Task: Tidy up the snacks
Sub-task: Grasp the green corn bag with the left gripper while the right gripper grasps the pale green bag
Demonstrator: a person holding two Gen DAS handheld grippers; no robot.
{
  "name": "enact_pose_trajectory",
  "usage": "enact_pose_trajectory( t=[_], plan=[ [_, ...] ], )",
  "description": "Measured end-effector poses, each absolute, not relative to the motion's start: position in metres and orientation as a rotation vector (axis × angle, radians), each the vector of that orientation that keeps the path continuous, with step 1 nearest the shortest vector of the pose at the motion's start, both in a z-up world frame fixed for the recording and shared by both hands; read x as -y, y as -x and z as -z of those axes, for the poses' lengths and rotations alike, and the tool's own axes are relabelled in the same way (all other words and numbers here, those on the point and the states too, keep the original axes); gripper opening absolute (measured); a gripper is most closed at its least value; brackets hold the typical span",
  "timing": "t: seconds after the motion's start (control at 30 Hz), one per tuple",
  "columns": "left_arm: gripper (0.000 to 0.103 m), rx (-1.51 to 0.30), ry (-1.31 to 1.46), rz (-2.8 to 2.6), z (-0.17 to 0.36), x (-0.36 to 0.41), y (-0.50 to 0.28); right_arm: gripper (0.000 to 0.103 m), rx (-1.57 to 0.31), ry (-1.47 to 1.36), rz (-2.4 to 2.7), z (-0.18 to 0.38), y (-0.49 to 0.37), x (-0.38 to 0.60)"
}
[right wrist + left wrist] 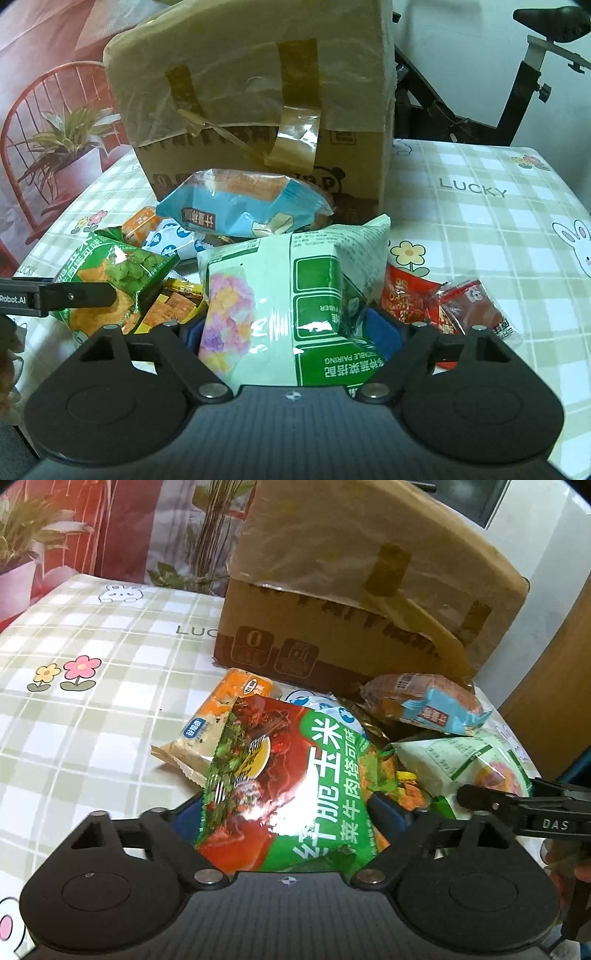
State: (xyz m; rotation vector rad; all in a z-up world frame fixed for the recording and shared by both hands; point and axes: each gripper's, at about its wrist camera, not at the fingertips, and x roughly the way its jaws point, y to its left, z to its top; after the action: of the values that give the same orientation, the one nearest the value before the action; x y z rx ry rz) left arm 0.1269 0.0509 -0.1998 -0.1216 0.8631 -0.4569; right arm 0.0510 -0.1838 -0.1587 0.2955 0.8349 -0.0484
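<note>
- Snacks lie heaped at frame centre on the checked tablecloth, in front of the taped cardboard box.
- Pale green bag sits between the wide jaws of my right gripper; I cannot tell if the pads press it.
- Red-and-green corn chip bag fills my left gripper, whose jaws are equally wide.
- I judge this the grasping step; next, firm closure, then lifting each bag clear.
</note>
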Motion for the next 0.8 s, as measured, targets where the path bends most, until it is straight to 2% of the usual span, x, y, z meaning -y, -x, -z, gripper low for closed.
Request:
enact_pose_trajectory(
  t=[0.07,0.23,0.5,0.8],
  plan=[
    [0.082,-0.851,0.112,0.422,0.195,-0.051,-0.119,0.082,-0.822,-0.284,0.041,0.156,-0.049,0.183],
    [0.081,-0.775,0.142,0.396,0.173,-0.06,-0.096,0.072,-0.787,-0.272,0.015,0.143,-0.038,0.181],
    [0.082,-0.65,0.138,0.356,0.137,-0.062,-0.07,0.071,-0.78,-0.341,0.022,0.135,-0.012,0.19],
    [0.082,-0.513,0.153,0.373,0.091,-0.059,-0.073,0.071,-0.67,-0.336,0.08,0.091,0.018,0.206]
  ],
)
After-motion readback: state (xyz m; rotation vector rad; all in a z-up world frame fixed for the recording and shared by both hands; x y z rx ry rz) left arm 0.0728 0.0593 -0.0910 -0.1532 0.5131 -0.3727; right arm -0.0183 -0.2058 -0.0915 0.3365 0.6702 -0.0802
